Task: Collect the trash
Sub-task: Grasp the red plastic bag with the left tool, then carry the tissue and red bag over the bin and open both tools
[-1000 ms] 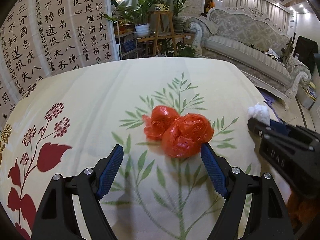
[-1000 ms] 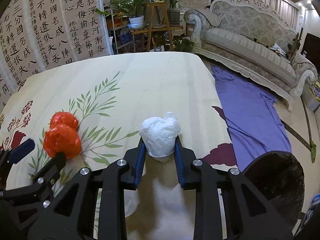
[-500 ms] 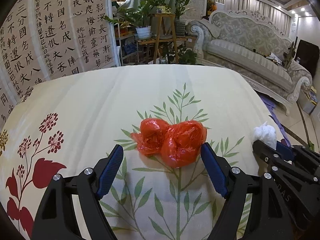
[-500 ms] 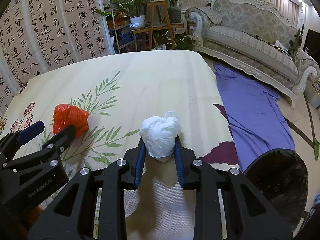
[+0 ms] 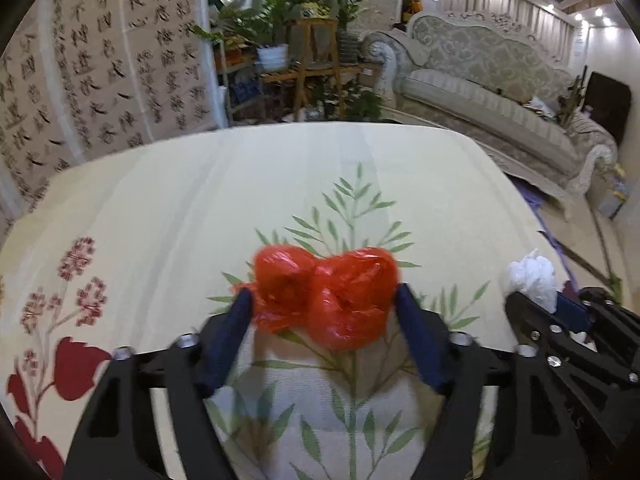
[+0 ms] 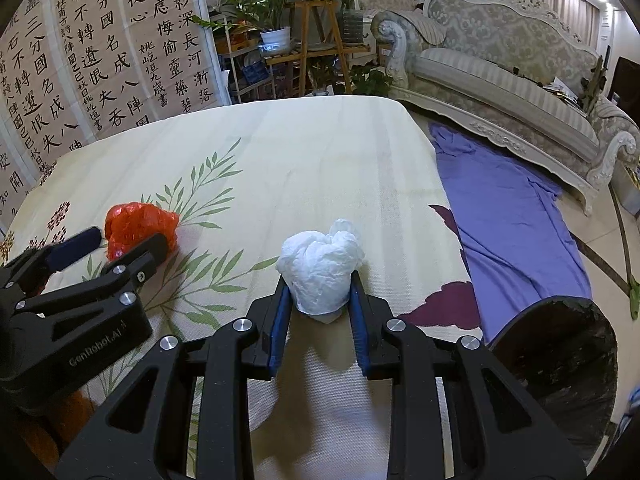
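Observation:
A crumpled red plastic bag [image 5: 326, 292] lies on the floral tablecloth [image 5: 280, 184]. My left gripper [image 5: 324, 304] has closed on it, both blue pads touching its sides; it also shows in the right wrist view [image 6: 136, 228]. My right gripper [image 6: 318, 296] is shut on a white crumpled bag [image 6: 320, 276] and holds it over the table near the right edge. The white bag also shows at the right of the left wrist view [image 5: 534, 278]. A black trash bin [image 6: 560, 360] stands on the floor, lower right.
A purple cloth [image 6: 508, 216] lies on the floor beside the table. An ornate sofa [image 6: 520, 80] stands behind it. Plant stands [image 6: 316, 40] and a calligraphy screen [image 6: 92, 56] stand beyond the table's far edge.
My left gripper has moved forward around the red bag and closed until its pads touch it. My right gripper still holds the white bag, hardly moved.

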Available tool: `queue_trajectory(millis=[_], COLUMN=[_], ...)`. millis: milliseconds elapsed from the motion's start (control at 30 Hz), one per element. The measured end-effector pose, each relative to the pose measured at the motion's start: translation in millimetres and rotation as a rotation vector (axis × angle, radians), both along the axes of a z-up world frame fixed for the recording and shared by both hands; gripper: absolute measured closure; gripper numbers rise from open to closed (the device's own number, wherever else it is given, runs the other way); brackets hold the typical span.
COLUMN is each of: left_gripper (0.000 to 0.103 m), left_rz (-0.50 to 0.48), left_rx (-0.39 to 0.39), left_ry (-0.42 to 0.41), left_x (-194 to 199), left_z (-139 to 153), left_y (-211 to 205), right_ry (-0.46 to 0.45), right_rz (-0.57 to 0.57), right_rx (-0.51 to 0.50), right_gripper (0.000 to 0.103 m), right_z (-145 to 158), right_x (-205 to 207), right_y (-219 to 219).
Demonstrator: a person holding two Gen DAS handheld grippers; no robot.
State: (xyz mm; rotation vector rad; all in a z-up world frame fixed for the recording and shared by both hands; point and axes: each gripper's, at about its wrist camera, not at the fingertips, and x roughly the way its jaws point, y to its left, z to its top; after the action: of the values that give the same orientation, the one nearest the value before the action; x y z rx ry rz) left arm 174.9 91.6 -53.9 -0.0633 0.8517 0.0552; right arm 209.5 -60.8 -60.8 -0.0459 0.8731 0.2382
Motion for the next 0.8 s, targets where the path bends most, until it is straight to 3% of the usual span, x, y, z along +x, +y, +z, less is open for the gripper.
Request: queue_trajectory(millis=[333, 800], left_gripper=[0.048, 0.049], left_rz=[0.008, 0.032], left_rx=[-0.031, -0.014], left_ry=[-0.019, -0.054], left_x=[-6, -34], left_z=[2, 10], left_y=[0, 9], right_ry=[-0.005, -0.023], right_rz=[0.001, 0.007], right_rx=[-0.006, -0.009], right_gripper=[0.077, 0.079], right_z=[-1, 0], right_x=[-1, -29], right_y=[1, 4])
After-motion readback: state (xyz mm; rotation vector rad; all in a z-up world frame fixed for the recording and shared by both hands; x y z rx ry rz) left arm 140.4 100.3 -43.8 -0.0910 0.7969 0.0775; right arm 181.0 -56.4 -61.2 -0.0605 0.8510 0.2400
